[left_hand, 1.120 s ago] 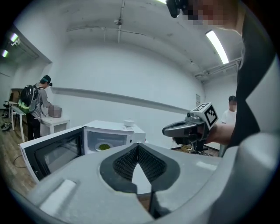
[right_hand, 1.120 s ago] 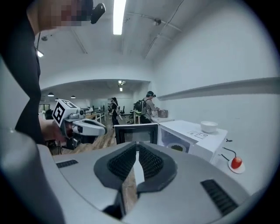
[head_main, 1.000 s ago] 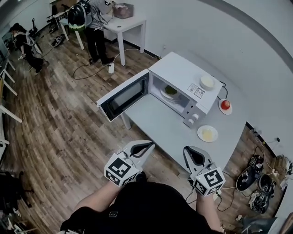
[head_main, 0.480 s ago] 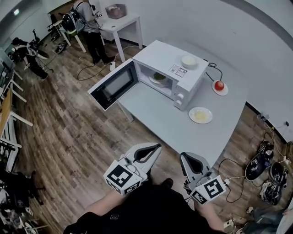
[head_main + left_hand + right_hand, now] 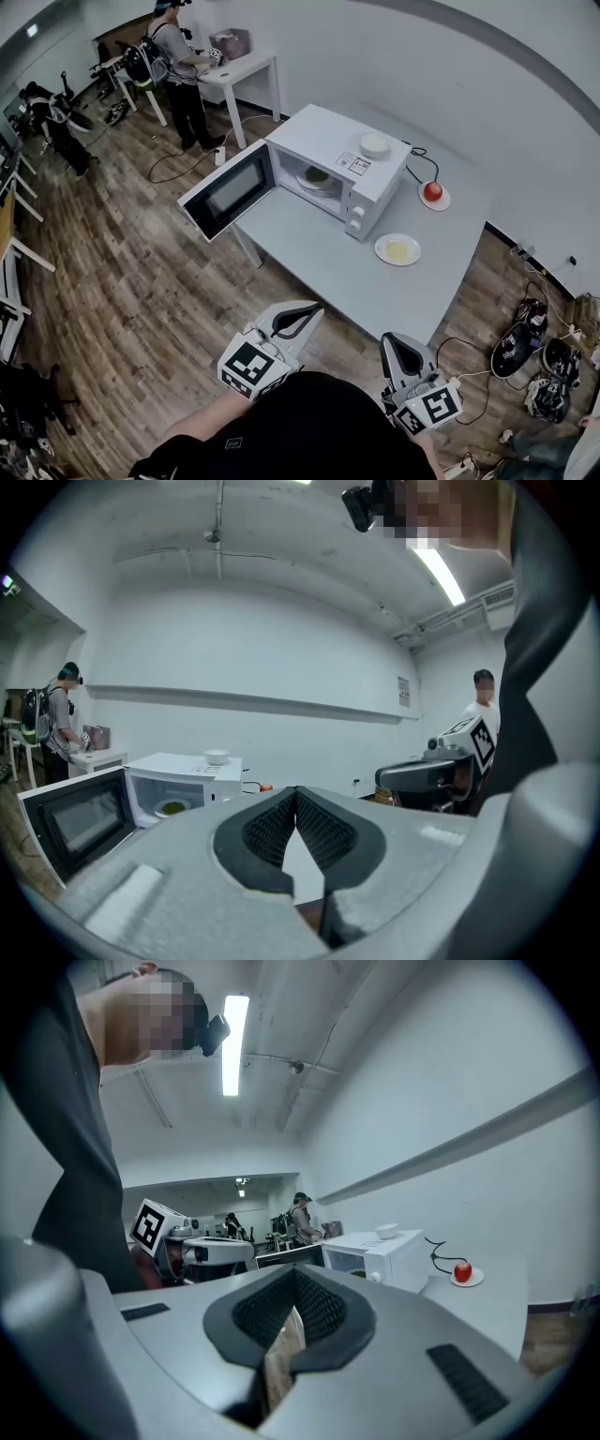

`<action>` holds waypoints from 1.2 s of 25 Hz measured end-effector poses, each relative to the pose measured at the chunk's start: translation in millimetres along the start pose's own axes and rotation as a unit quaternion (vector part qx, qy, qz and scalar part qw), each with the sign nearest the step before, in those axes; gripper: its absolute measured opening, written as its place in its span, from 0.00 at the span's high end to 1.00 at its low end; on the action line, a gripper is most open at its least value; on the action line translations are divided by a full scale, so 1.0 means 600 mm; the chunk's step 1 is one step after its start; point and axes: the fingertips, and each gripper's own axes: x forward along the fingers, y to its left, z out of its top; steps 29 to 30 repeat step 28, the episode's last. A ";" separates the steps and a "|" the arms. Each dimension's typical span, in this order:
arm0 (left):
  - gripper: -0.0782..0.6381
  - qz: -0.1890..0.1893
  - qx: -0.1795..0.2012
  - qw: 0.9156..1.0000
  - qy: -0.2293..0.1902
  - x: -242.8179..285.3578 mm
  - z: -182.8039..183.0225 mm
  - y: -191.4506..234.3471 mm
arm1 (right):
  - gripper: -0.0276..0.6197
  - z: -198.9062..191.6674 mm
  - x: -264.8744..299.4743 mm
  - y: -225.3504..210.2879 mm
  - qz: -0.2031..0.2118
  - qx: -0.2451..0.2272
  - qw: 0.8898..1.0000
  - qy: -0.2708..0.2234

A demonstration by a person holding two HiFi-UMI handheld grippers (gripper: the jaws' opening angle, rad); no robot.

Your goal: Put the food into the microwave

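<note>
The white microwave point(image 5: 337, 155) stands on the grey table point(image 5: 309, 253) with its door point(image 5: 225, 190) swung open to the left. Inside sits a plate of green food point(image 5: 317, 176), which the left gripper view also catches point(image 5: 172, 808). A plate of yellow food point(image 5: 397, 248) lies in front of the microwave, and a red apple on a saucer point(image 5: 432, 192) lies to its right. My left gripper point(image 5: 309, 311) and right gripper point(image 5: 396, 339) are both shut and empty. They are held close to my body, well short of the table's near edge.
A white bowl point(image 5: 374, 144) rests on top of the microwave. A cable runs behind the apple. Bags and cables point(image 5: 534, 366) lie on the floor at the right. A person point(image 5: 178, 66) stands at a white side table point(image 5: 246, 64) far back; another point(image 5: 52, 112) is at the left.
I have backed away from the table, so the microwave and plates now sit farther off. Both grippers have stayed shut and empty near my body.
</note>
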 end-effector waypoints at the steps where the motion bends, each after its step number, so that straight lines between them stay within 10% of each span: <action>1: 0.88 0.000 0.001 1.000 -0.005 -0.002 0.003 0.005 | 0.94 0.002 0.006 0.004 0.000 -0.006 1.000 0.000; 30: 0.88 -0.026 0.006 0.999 0.020 -0.020 -0.010 0.035 | 0.94 -0.003 0.044 0.015 -0.022 -0.007 1.000 0.008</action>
